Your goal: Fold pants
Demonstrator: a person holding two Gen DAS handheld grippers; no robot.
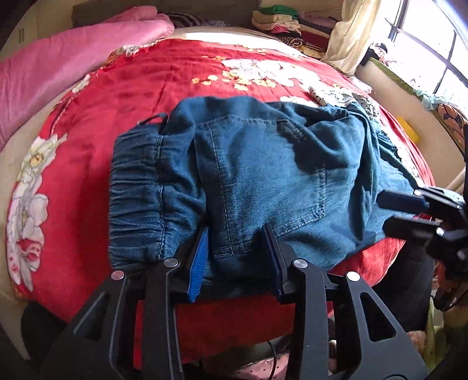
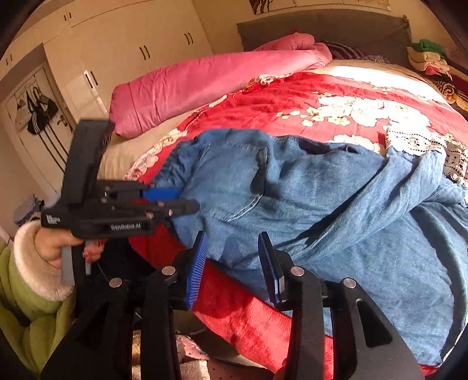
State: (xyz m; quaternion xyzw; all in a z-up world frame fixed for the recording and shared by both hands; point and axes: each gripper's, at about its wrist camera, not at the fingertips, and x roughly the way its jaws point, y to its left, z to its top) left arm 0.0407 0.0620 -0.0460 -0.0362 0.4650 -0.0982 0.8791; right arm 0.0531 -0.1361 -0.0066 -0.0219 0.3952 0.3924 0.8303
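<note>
Blue denim pants [image 1: 263,175] lie crumpled on a red flowered bedspread [image 1: 140,87], elastic waistband [image 1: 137,198] at the left. My left gripper [image 1: 237,233] is open at the near edge, its fingers straddling a fold of denim by the back pocket. In the right wrist view the pants [image 2: 321,204] spread to the right, and my right gripper [image 2: 232,242] is open over their near edge. The left gripper [image 2: 175,201] shows there from the side, its tips at the denim. The right gripper [image 1: 403,213] shows at the right edge of the left wrist view.
A pink quilt [image 2: 210,79] lies rolled at the far left of the bed. A white lace cloth [image 2: 424,146] lies beyond the pants. Folded clothes [image 1: 278,20] are stacked at the head of the bed. White wardrobes [image 2: 117,58] stand to the left, a window [image 1: 433,43] to the right.
</note>
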